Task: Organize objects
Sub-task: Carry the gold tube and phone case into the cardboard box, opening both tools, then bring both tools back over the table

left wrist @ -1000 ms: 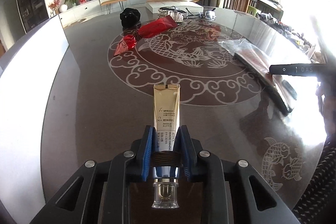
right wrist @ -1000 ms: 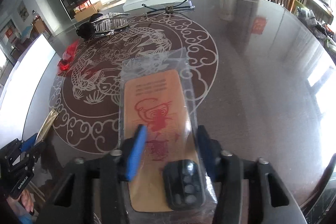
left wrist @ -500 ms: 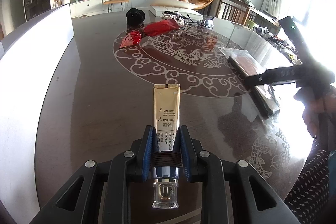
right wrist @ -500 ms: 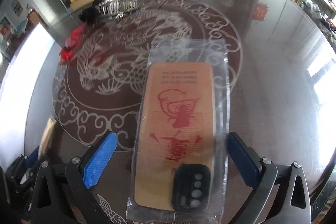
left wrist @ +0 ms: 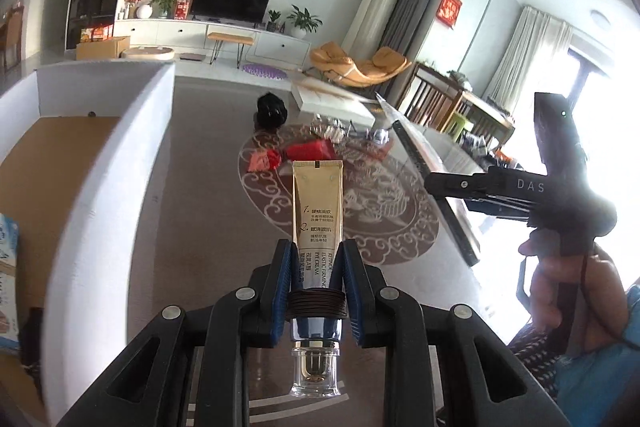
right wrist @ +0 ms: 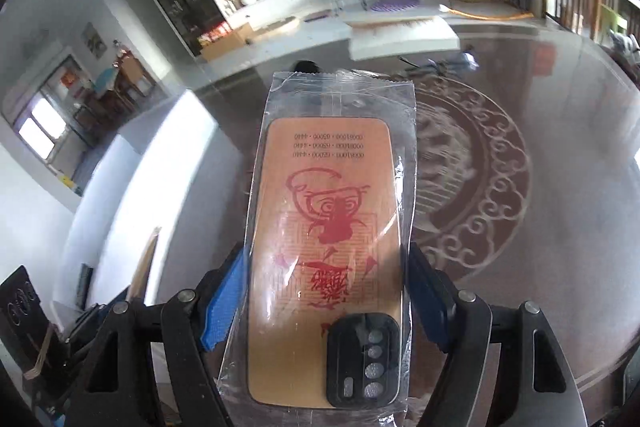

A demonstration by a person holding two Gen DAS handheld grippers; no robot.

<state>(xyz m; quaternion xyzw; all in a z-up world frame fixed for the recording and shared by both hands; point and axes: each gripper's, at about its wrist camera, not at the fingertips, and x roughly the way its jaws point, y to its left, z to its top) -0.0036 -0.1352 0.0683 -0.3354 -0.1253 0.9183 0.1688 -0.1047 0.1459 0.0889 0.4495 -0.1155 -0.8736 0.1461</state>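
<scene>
My left gripper (left wrist: 316,267) is shut on a gold eye-cream tube (left wrist: 317,203), which points forward with its clear cap toward the camera and hangs above the dark table (left wrist: 200,227). In the right wrist view an orange phone case with a red drawing, sealed in a clear bag (right wrist: 328,247), sits lengthwise between the blue pads of my right gripper (right wrist: 328,291). Those jaws are closing on the bag's sides, and the case is off the table. The left wrist view shows the same case edge-on (left wrist: 416,151), tilted in the air.
A white box (left wrist: 120,163) with a brown cardboard floor stands at the table's left side. Red packets (left wrist: 308,151), a black object (left wrist: 272,111) and shiny items lie farther back on the patterned tabletop. A person's hand (left wrist: 560,287) holds the right gripper's handle.
Both grippers have risen. The right jaws opened wide around the bagged case, then closed on it and lifted it off the table. The left gripper carried the tube up beside the white box.
</scene>
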